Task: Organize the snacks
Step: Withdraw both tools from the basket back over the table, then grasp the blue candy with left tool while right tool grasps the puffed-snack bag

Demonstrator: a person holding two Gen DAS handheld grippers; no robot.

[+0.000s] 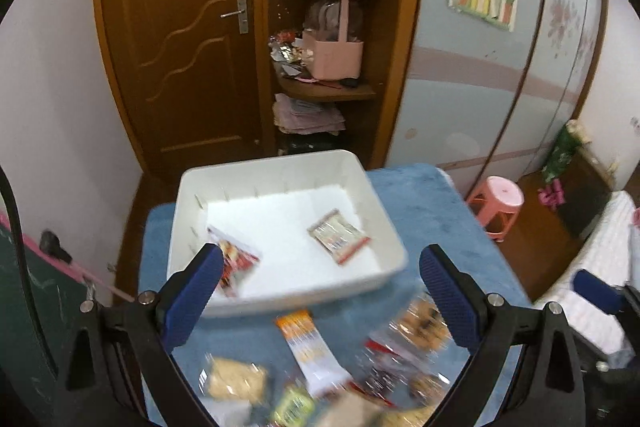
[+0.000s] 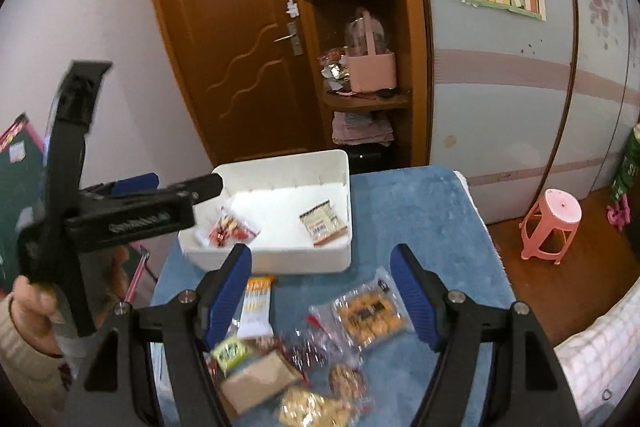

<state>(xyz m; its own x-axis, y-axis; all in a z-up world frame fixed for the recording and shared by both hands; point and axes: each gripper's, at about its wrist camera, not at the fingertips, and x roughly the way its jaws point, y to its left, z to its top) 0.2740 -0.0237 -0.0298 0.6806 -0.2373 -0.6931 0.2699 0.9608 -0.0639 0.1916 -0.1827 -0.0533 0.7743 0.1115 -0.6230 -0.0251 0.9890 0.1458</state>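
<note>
Beyond both claws sat the white bin [image 2: 280, 211] holding two packets; loose snacks [image 2: 368, 315] lay below them. Left gripper [image 1: 320, 287] and right gripper [image 2: 322, 291] gaped wide, empty.

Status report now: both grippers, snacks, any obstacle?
Left gripper, right gripper open, empty. White plastic bin holds two snack packets; others on blue cloth. No obstacle.

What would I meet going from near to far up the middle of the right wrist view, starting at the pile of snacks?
Loose snack packets on the blue cloth → white bin holding two packets → wooden shelf unit with the pink basket.
</note>
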